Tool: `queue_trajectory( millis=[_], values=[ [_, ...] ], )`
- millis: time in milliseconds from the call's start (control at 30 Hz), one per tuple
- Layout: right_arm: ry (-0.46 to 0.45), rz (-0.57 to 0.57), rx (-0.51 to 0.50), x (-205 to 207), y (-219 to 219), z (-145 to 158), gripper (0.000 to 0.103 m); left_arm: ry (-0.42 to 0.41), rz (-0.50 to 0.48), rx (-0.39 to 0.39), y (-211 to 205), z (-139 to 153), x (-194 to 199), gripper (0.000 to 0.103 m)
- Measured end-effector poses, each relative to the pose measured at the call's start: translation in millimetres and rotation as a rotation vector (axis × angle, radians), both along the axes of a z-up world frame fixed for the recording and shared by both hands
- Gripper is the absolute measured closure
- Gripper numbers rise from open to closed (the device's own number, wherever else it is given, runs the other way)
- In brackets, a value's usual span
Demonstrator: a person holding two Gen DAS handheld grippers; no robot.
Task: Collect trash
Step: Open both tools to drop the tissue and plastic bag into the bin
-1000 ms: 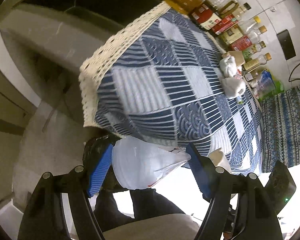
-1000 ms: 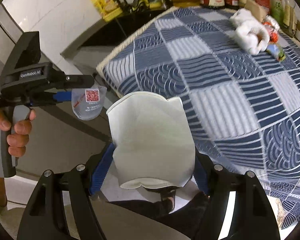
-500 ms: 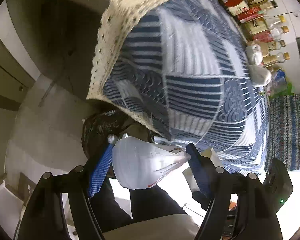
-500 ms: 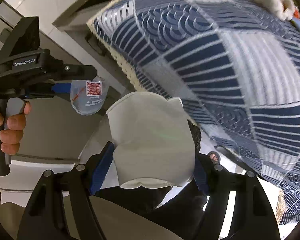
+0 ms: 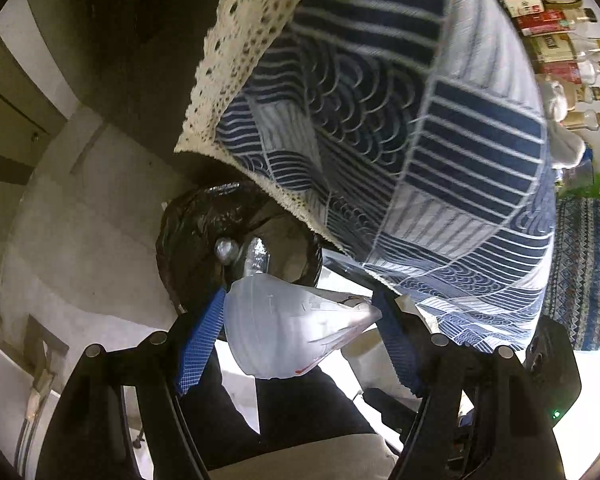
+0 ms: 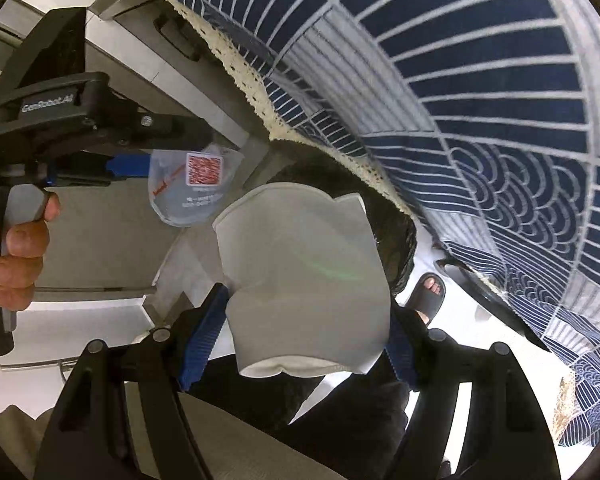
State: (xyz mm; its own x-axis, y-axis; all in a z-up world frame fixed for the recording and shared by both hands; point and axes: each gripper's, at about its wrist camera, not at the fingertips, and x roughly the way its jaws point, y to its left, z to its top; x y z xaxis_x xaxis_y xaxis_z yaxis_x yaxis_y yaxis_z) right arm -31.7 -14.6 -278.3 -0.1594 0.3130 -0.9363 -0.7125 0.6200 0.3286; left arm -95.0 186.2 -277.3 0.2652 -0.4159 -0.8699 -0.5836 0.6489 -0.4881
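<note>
Plastic, crumpled and translucent, the cup (image 5: 292,332) sat clamped between the blue pads of the left gripper (image 5: 298,340), which hung just above the bin with its black liner (image 5: 204,232) under the edge of the blue patterned tablecloth (image 5: 420,120). Let go from there, I judged, the light cup could glance off the rim or the overhanging cloth and land on the floor. To the right, the right gripper (image 6: 300,344) stood about half open, closed on a squashed white paper cup (image 6: 304,280) above the same bin, near the person's sandalled foot (image 6: 428,296).
</note>
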Motion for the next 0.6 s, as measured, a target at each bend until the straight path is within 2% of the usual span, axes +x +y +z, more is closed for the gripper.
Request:
queue_trajectory(
  millis=[300,333,367,433,600],
  values=[
    [0.026,0.005,-0.031,-2.1,10.4,-24.2,0.030,0.067,0.032,-0.045,1.8,-32.0,0.7,0.030],
    [0.033,0.002,-0.033,-2.7,7.2,-24.1,0.026,0.083,0.031,-0.050,0.7,-36.8,1.2,0.030],
    [0.046,-0.004,-0.036,-2.1,4.6,-25.8,0.017,0.093,0.032,-0.050,0.6,-38.9,1.9,0.027],
    [0.056,-0.022,-0.033,1.0,0.3,-27.9,0.016,0.109,0.048,-0.052,1.6,-43.4,2.0,0.021],
    [0.059,-0.032,-0.035,6.3,-5.9,-27.6,0.016,0.120,0.077,-0.038,5.3,-44.0,2.7,0.021]
  ],
)
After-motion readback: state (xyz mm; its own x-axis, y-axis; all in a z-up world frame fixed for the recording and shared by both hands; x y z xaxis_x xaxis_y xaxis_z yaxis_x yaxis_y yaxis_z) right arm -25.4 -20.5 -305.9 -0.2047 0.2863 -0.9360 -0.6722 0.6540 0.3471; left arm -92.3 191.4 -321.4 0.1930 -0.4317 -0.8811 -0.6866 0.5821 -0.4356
